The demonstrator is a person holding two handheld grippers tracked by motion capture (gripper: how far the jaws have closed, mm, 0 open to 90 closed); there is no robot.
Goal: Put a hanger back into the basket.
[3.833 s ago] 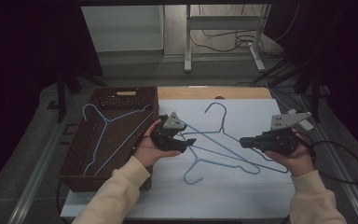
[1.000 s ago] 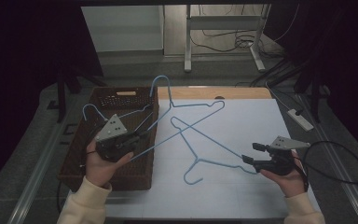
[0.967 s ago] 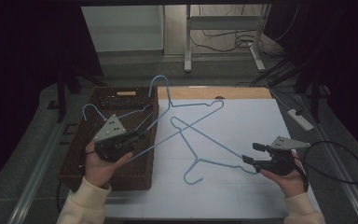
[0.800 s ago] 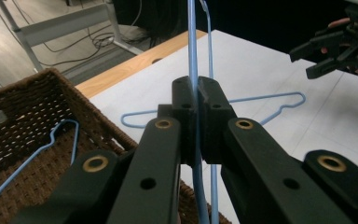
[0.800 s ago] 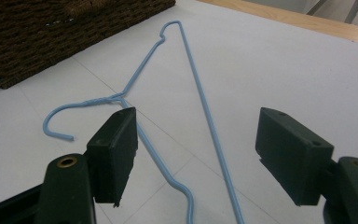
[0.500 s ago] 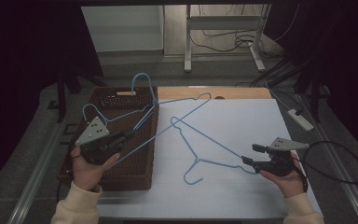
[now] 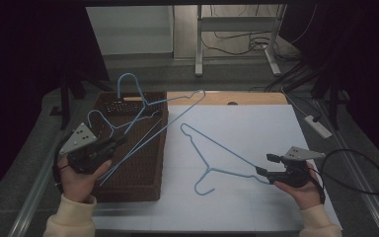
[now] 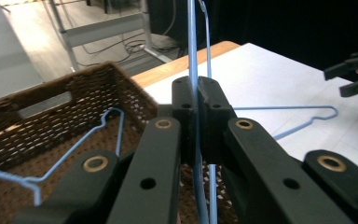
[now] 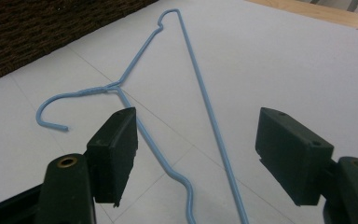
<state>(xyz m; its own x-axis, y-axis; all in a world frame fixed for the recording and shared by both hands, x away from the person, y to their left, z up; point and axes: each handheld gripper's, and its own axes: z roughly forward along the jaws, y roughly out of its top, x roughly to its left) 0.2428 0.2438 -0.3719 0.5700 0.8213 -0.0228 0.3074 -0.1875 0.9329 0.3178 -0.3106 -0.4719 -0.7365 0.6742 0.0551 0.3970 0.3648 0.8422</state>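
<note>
Clamped in the left claw (image 7: 109,146) above the basket (image 7: 133,185), the raised hanger (image 7: 170,114) may snag its rim; the right claw (image 9: 196,156) gapes empty.

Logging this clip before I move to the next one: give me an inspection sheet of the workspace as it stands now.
Surface: white table top with a wooden strip along the far edge.
Job's things: one blue wire hanger held over the brown wicker basket; a second hanger lies inside the basket; a third hanger lies flat on the table.
Clutter: nothing seen.
Grippers: left tongs shut on the raised hanger's wire; right tongs open, low over the flat hanger's corner, pads not touching the wire.
Cables: black cable loops from the right tongs.
Surroundings: power strip at the right edge, metal stand and loose wires behind.
</note>
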